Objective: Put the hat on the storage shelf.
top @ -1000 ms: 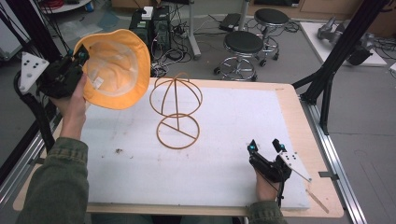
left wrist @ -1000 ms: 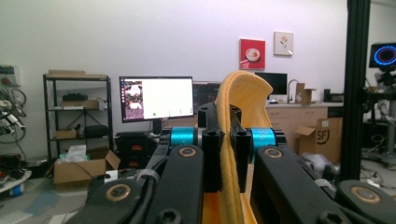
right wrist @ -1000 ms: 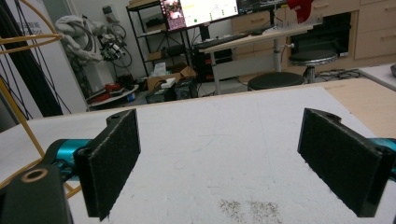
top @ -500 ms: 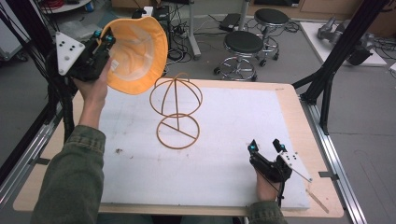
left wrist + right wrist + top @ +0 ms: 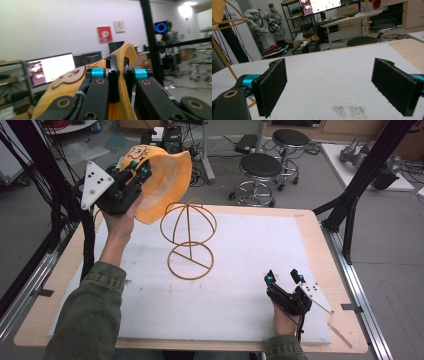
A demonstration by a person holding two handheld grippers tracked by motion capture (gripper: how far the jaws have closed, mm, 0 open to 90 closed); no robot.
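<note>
My left gripper (image 5: 137, 169) is raised above the table's back left, shut on the brim of an orange bucket hat (image 5: 162, 182). In the left gripper view the hat (image 5: 72, 75) shows a brown-and-cream face patch and its brim is pinched between the jaws of the left gripper (image 5: 120, 72). A gold wire hat stand (image 5: 189, 240) stands upright on the white mat, just right of and below the hat. My right gripper (image 5: 282, 277) rests open near the front right of the mat. The right gripper (image 5: 329, 82) holds nothing, with the wire stand (image 5: 224, 37) at its far left.
A white mat (image 5: 240, 265) covers a wooden table (image 5: 320, 250). Black frame posts (image 5: 360, 185) rise at the right and left. Two black stools (image 5: 260, 170) and boxes of equipment stand on the floor behind the table.
My left gripper has carried the hat up and to the right, closer to the wire stand. The right gripper has stayed in place.
</note>
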